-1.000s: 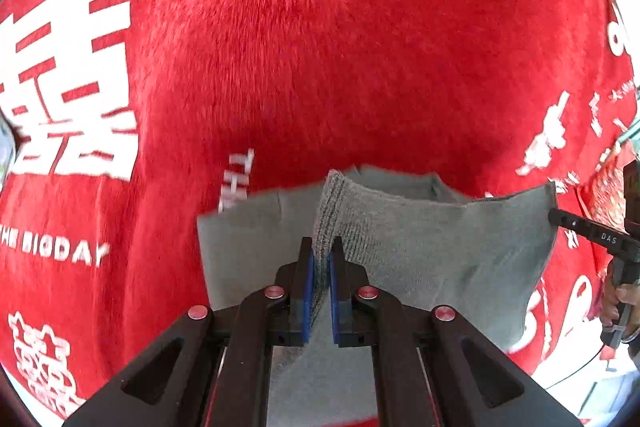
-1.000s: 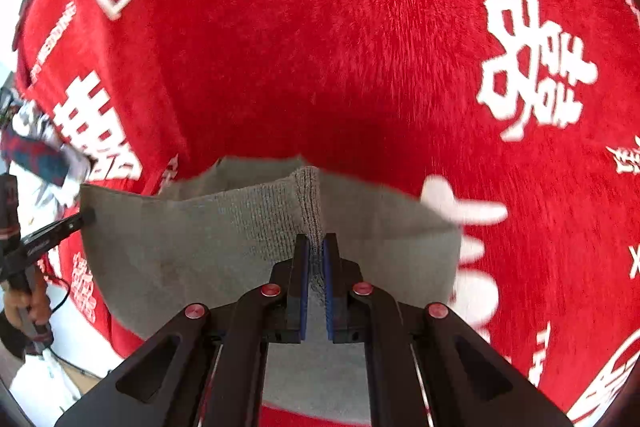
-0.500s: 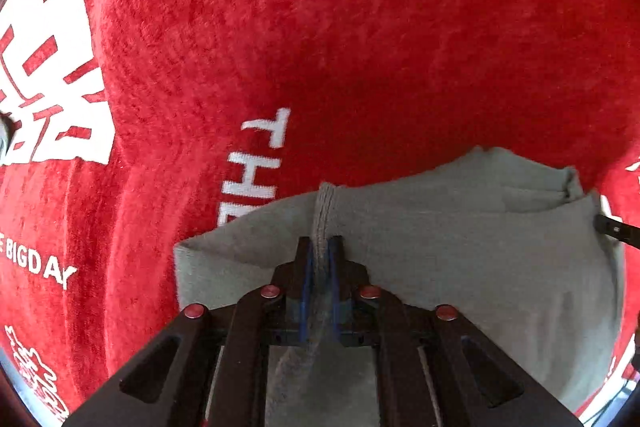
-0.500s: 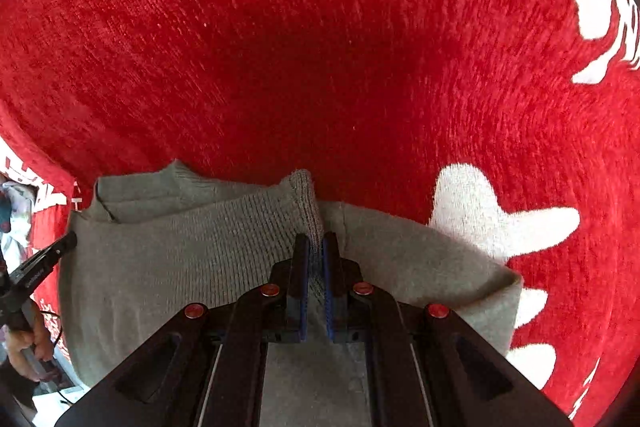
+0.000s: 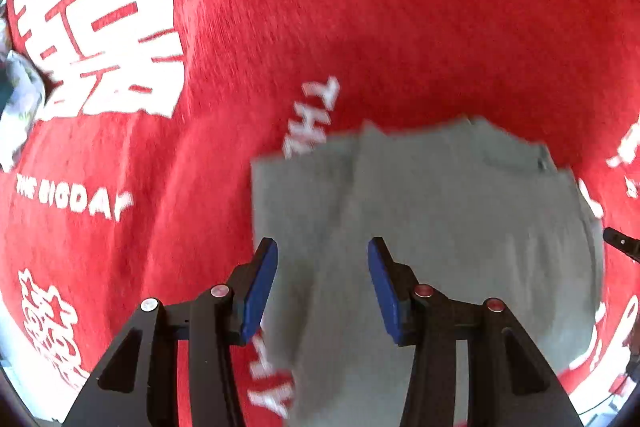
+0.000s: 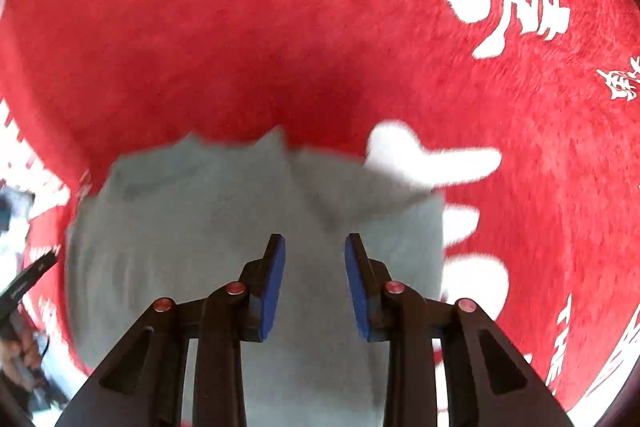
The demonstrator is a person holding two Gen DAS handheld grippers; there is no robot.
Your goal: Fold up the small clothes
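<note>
A small grey knit garment [image 5: 460, 211] lies folded on the red cloth [image 5: 360, 7], its collar edge at the far side. My left gripper [image 5: 322, 251] hovers just above the garment's left part; its jaws are opening, nothing is pinched between the blue pads [image 5: 260, 287], and only flat fabric lies beneath. In the right wrist view the same garment [image 6: 192, 227] spreads below my right gripper [image 6: 315, 247], whose jaws are also opening with no fabric pressed between them. The other gripper's black tip [image 5: 620, 241] pokes in at the garment's right edge. Both views are motion-blurred.
The red plush cloth [image 6: 280, 27] bears white characters [image 5: 104, 27] and lettering and covers nearly all of both views. At the lower left of the right wrist view a hand [image 6: 20, 347] holds the other gripper. Cluttered items [image 5: 16, 95] sit beyond the cloth's left edge.
Both grippers came down with the garment's edge pinched, laid it on the cloth, and their jaws have parted, letting go of the fabric. The garment now lies flat, folded over.
</note>
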